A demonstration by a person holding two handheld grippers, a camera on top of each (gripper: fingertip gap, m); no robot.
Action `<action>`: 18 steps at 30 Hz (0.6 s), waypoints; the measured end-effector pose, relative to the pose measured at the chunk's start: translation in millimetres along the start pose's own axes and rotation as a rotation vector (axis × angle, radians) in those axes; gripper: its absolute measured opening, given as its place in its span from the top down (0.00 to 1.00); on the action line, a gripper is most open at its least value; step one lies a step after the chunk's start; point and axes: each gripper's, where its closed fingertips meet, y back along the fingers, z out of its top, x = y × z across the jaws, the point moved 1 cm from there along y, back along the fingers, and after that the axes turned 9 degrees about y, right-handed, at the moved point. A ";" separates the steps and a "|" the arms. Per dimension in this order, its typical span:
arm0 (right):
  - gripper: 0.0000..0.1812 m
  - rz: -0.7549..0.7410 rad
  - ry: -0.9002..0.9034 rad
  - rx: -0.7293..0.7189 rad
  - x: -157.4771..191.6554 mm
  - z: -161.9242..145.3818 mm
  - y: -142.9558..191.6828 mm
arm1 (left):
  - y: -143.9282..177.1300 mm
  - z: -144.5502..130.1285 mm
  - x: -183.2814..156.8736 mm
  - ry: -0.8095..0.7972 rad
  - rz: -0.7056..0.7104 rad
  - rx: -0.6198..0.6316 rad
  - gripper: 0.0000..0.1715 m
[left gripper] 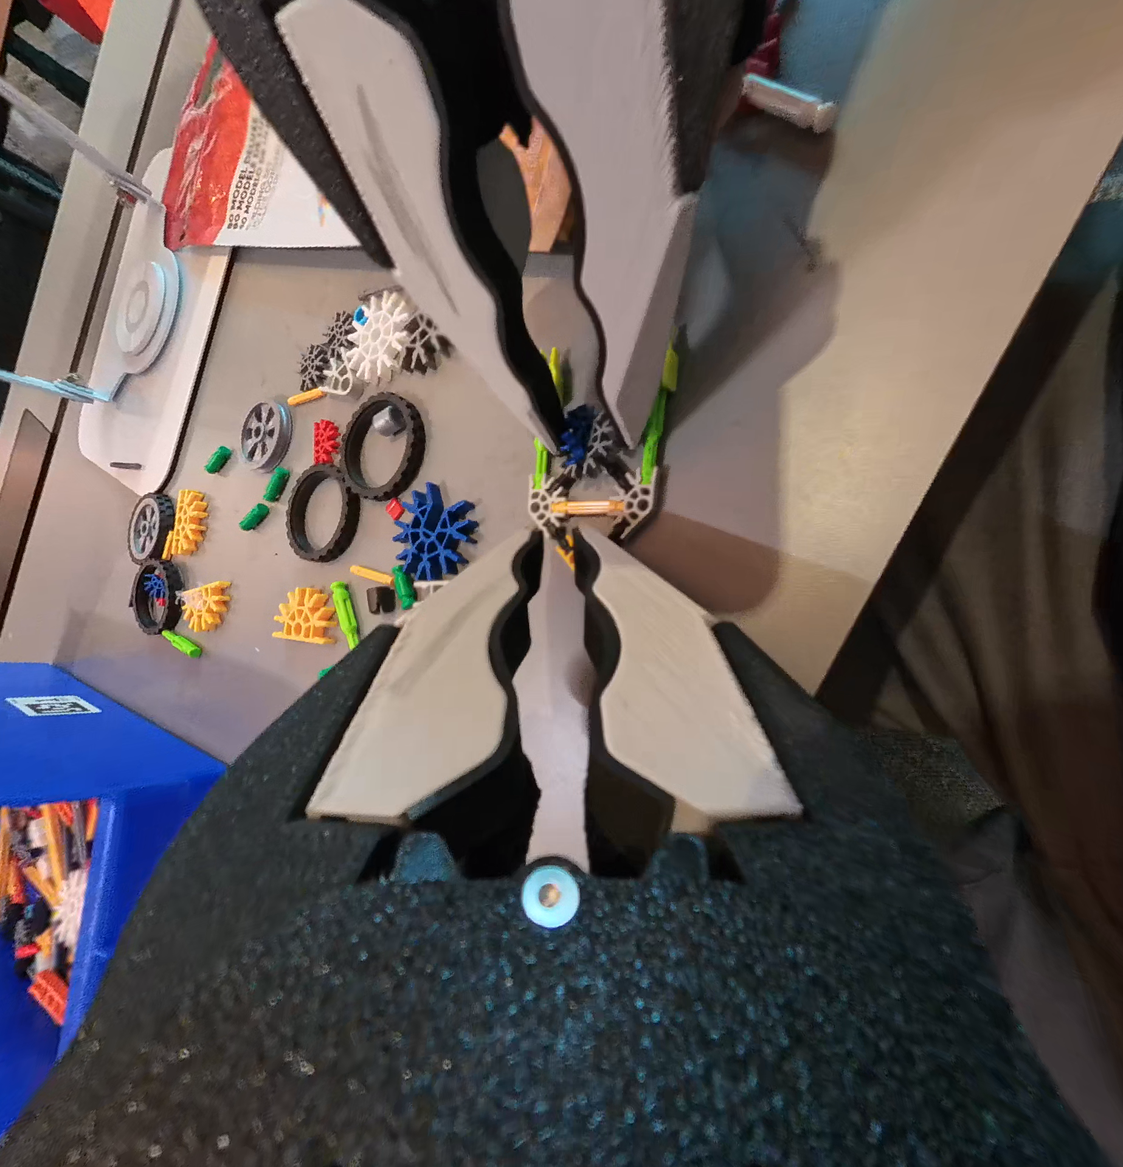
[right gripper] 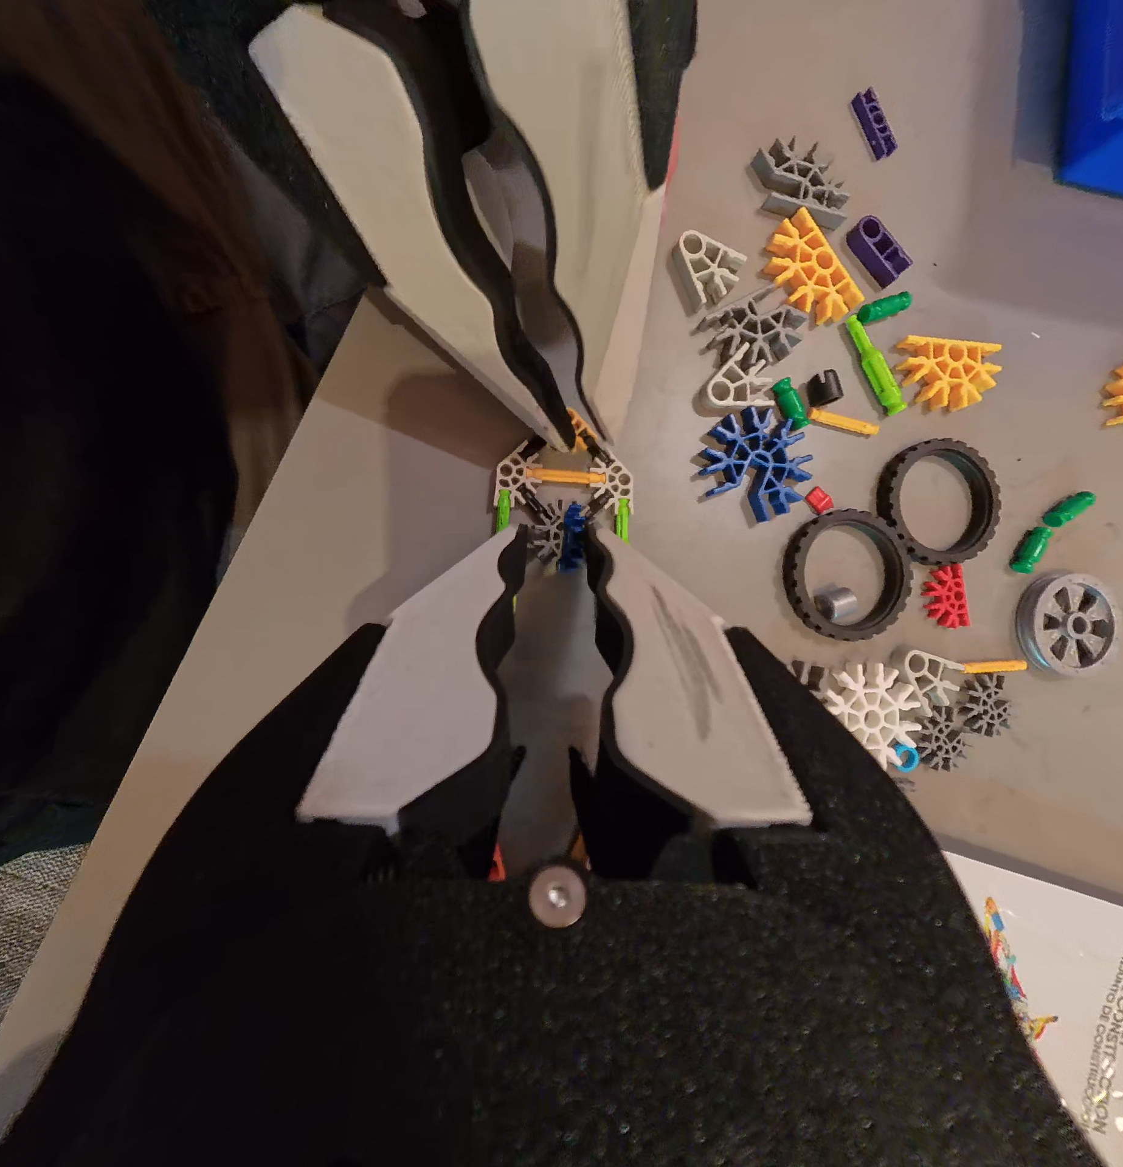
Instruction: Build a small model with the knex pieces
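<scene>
Between both hand-held grippers, small assembly.

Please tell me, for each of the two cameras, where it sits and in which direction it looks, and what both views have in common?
Left wrist view: sits on the left gripper, looking along its fingers at the small assembly; the right gripper enters from the top.
Right wrist view: sits on the right gripper, facing the same small assembly; the left gripper comes from the top.
Shared: the assembly, both grippers, two black tyres, blue connector.
</scene>
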 end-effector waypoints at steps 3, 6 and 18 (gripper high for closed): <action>0.90 -0.004 -0.004 -0.004 0.6 -0.8 0.9 | 2.4 -1.5 -1.2 0.035 -0.017 -0.006 0.95; 0.89 -0.001 -0.007 -0.006 2.2 -2.1 1.2 | 4.8 -1.5 -3.8 0.088 -0.054 -0.018 0.93; 0.93 -0.002 -0.025 -0.049 -1.7 1.8 5.0 | 9.4 1.3 -12.5 0.169 -0.145 -0.063 0.83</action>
